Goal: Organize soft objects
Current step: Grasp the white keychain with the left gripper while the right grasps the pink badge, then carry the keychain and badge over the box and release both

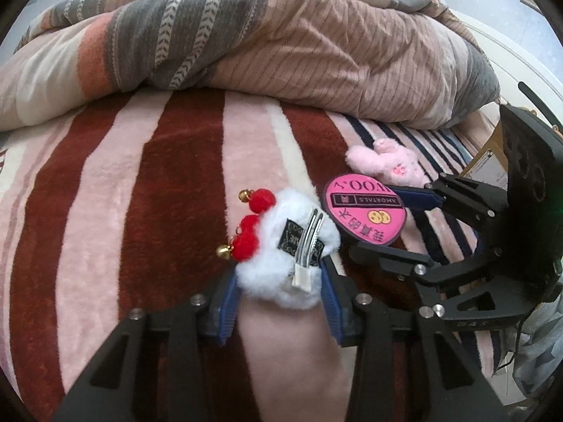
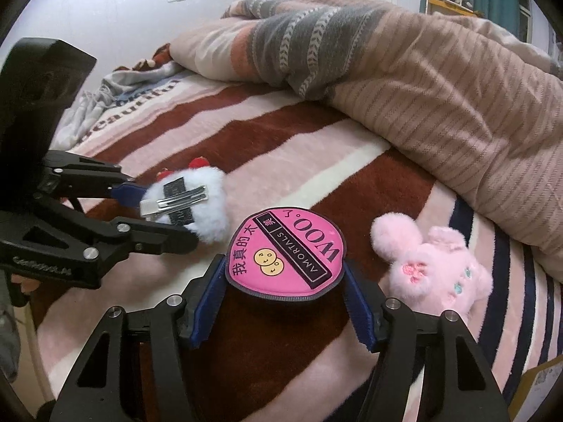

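While gripped, pouch (image 2: 283, 252) between fingers (image 2: 207, 304).

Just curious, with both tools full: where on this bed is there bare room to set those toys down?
Free: the striped blanket left of the white fluffy clip, up to the quilt. Crowded: the right side, where the pink round pad and pink plush bunny lie close.

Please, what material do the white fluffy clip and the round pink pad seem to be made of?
White fluffy hair clip: long-pile plush or faux fur, matte; a shiny bright bar on it, probably metal. Round pink pad: smooth padded fabric, seemingly printed, with dark stitched edging; exact fibre unclear.
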